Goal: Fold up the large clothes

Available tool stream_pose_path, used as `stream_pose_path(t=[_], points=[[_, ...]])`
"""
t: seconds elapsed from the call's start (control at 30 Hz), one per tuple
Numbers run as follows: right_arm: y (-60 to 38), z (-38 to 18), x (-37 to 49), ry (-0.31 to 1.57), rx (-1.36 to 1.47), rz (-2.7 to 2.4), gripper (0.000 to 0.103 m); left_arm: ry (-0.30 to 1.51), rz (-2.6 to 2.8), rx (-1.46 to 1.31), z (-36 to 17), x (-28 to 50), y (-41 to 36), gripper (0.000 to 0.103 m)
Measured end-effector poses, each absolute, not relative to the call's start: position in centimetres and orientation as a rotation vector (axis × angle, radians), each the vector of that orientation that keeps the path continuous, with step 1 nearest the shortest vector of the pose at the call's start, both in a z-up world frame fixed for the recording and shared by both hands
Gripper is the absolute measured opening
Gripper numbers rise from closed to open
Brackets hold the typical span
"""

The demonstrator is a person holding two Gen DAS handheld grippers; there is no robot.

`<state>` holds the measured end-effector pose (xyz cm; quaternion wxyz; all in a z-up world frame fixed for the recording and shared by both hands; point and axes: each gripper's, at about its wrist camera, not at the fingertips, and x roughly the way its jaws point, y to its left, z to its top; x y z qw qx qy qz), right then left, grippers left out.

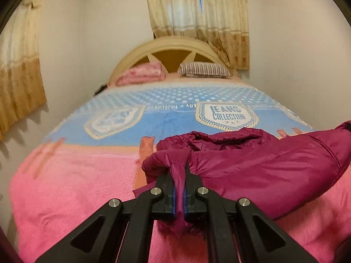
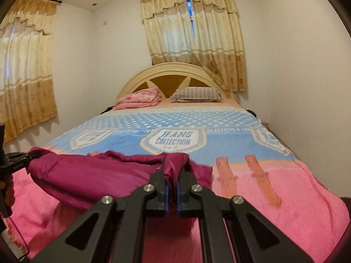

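A large maroon puffer jacket (image 1: 263, 160) hangs stretched between my two grippers over the near, pink end of the bed. My left gripper (image 1: 178, 175) is shut on a fold of the jacket at its left end. My right gripper (image 2: 173, 171) is shut on a fold at the jacket's (image 2: 87, 175) right end. In the right wrist view the left gripper (image 2: 13, 157) shows at the far left edge, holding the other end. The jacket's underside and sleeves are hidden.
The bed (image 1: 65, 197) has a pink and blue "Jeans Collection" blanket (image 2: 175, 140). A folded pink quilt (image 2: 140, 98) and a striped pillow (image 2: 195, 94) lie by the cream headboard (image 2: 175, 70). Walls stand close on both sides, with curtains (image 2: 193, 32) behind.
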<state>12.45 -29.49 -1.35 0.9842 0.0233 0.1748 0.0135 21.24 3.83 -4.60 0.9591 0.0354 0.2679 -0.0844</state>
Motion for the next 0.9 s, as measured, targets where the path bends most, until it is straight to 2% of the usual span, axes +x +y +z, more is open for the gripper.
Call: stream_pose_path(t=[0.13,0.27,0.33,0.37,0.4,0.43,0.47,0.5,0.73,0.77,0.8,0.83,0.9], points=[[-29.7,-1.8,16.9,0.376,0.041,0.005,0.006,0.578,-0.156,0.037,-6.0,26.9,3.5,0.004],[-29.8,-3.3,20.8,0.427,0.037,-0.015,0.006,0.610,-0.133,-0.006,-7.9,31.2,3.4,0.010],[-30.3,-4.4,22.4,0.454,0.053,-0.026,0.006,0.622,-0.105,-0.014,-8.6,32.3,3.0,0.021],[-30.5,-4.8,22.9,0.464,0.062,-0.030,0.006,0.618,-0.075,-0.016,-8.9,33.0,2.9,0.035],[-30.9,-5.4,24.0,0.483,0.079,-0.036,0.006,0.604,-0.050,-0.014,-8.9,33.4,2.9,0.057],[-31.2,-5.9,24.6,0.498,0.090,-0.040,0.006,0.574,0.002,-0.006,-8.9,34.1,2.9,0.069],[-31.4,-6.3,25.5,0.513,0.094,-0.047,0.006,0.548,0.036,-0.010,-8.9,34.4,3.0,0.089],[-31.6,-6.8,26.2,0.524,0.096,-0.055,0.006,0.506,0.065,-0.024,-8.8,34.8,3.2,0.092],[-31.9,-9.3,30.9,0.585,0.114,-0.113,0.009,0.542,0.170,-0.032,-10.7,39.6,3.5,0.093],[-32.1,-9.6,31.5,0.593,0.124,-0.122,0.013,0.551,0.188,-0.050,-10.8,40.5,3.8,0.093],[-32.3,-9.8,32.2,0.598,0.126,-0.142,0.026,0.555,0.203,-0.070,-10.6,41.2,4.2,0.093],[-32.7,-9.9,32.7,0.596,0.131,-0.163,0.047,0.553,0.213,-0.081,-10.5,41.3,4.6,0.093],[-33.2,-9.7,33.2,0.574,0.147,-0.187,0.064,0.533,0.237,-0.113,-9.8,41.6,5.6,0.093]])
